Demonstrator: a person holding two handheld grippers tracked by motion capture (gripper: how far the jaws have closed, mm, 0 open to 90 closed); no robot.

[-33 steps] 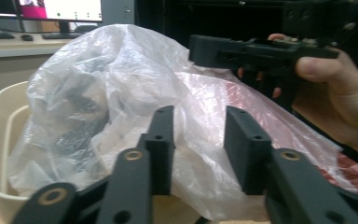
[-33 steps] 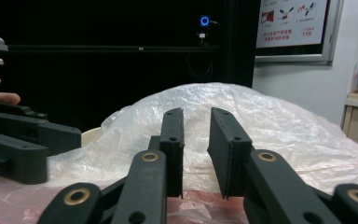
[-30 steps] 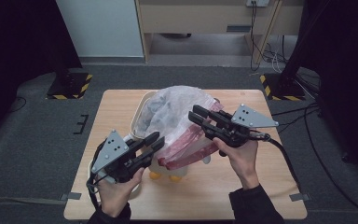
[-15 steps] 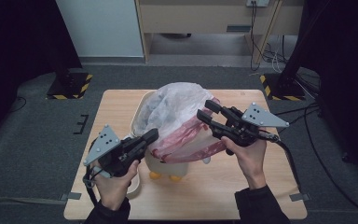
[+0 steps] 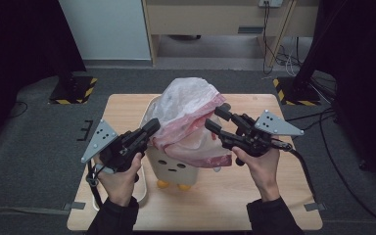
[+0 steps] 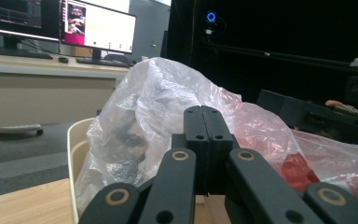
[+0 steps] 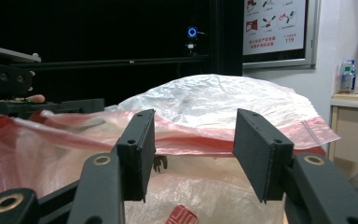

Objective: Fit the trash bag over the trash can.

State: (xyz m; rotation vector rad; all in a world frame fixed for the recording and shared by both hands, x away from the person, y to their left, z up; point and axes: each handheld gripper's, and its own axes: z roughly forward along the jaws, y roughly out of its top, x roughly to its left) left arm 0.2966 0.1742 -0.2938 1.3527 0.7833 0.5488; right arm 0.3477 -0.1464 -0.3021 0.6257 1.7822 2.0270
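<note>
A cream bin with a drawn face and orange feet stands mid-table, its rim close by in the left gripper view. A clear plastic bag with a red band is bunched over it. My left gripper is at the bag's left edge with its jaws pressed together; I cannot tell whether film is pinched between them. My right gripper is at the bag's right side. Its jaws have just been opening and stand apart, the bag and its red band beyond them, untouched by the pads.
The wooden table has bare room in front of the bin and at both back corners. A pale curved piece lies by the left forearm. Yellow-black striped stand bases sit on the floor behind, with cables at the right.
The left jaws closed and the left gripper edged up to the bag's edge. The right jaws spread wider. The bag's lower edge rose, uncovering the bin's face.
</note>
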